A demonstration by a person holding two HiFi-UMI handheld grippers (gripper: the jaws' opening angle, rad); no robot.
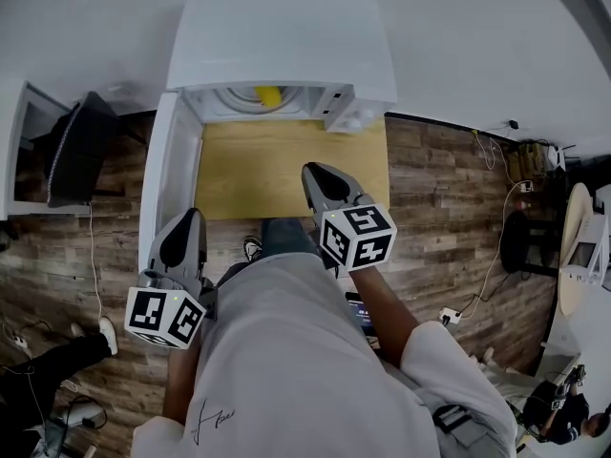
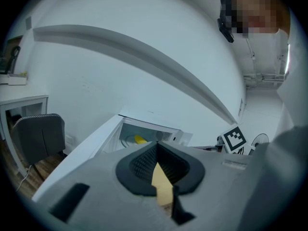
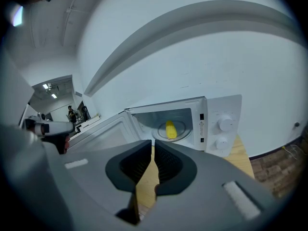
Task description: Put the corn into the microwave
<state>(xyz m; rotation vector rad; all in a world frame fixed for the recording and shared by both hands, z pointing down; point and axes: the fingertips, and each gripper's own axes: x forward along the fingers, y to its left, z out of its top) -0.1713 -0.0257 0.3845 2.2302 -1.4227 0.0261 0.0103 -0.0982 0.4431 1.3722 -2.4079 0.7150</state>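
Note:
The yellow corn (image 1: 268, 94) lies on the glass turntable inside the white microwave (image 1: 286, 36), whose door (image 1: 158, 179) swings open to the left. In the right gripper view the corn (image 3: 170, 129) sits in the lit cavity, well ahead of my right gripper (image 3: 153, 146). That gripper's jaws stand almost together with nothing between them, over the wooden table. My left gripper (image 2: 157, 146) is shut and empty, back from the door, with the corn (image 2: 140, 139) visible beyond it. In the head view the left gripper (image 1: 191, 219) hangs off the table's near left corner and the right gripper (image 1: 313, 172) over its near edge.
The small wooden table (image 1: 286, 170) bears the microwave at its far end. A dark chair (image 1: 81, 146) and a white desk (image 1: 19, 151) stand to the left. Cables (image 1: 496, 246) run over the plank floor at right. Another person's leg (image 1: 57, 356) shows at lower left.

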